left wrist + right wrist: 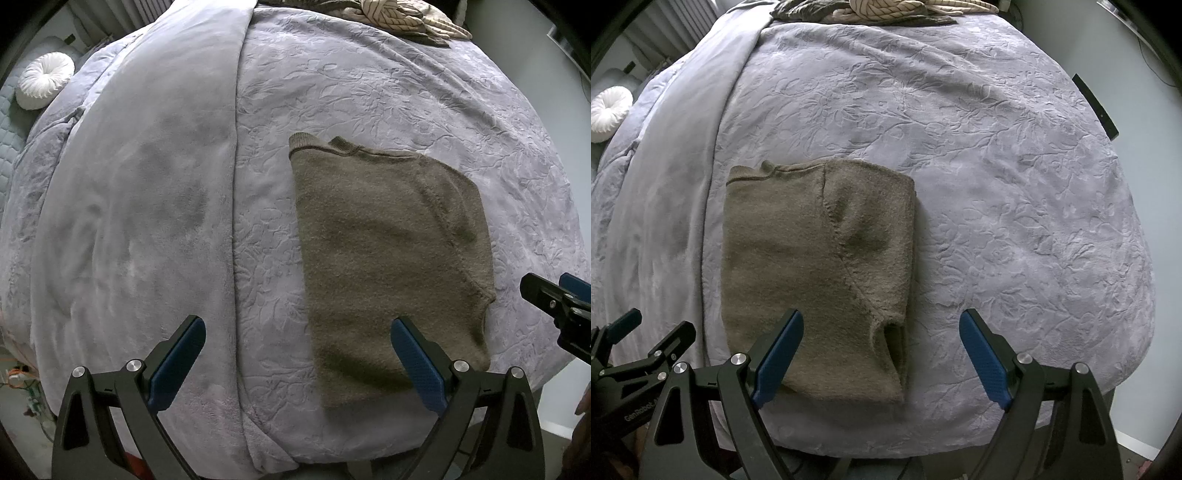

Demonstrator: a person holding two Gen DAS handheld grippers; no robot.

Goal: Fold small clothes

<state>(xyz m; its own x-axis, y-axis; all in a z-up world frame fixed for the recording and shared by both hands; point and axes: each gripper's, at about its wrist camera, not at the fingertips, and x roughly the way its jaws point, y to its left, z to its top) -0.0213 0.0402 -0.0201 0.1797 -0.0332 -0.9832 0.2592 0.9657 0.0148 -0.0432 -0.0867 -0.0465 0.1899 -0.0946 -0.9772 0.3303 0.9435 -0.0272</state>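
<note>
Left wrist view: my left gripper spread wide, holding nothing, hovering over near edge of brown sweater. Sweater lies flat on lavender blanket, already folded into narrow panel, collar at far end.

Right wrist view: my right gripper also wide apart, empty, left finger over sweater's near hem. Sleeve seam shows on top layer.

Judgement: lengthwise folds done; next move calls for pinching both near corners, carrying hem toward collar.
</note>
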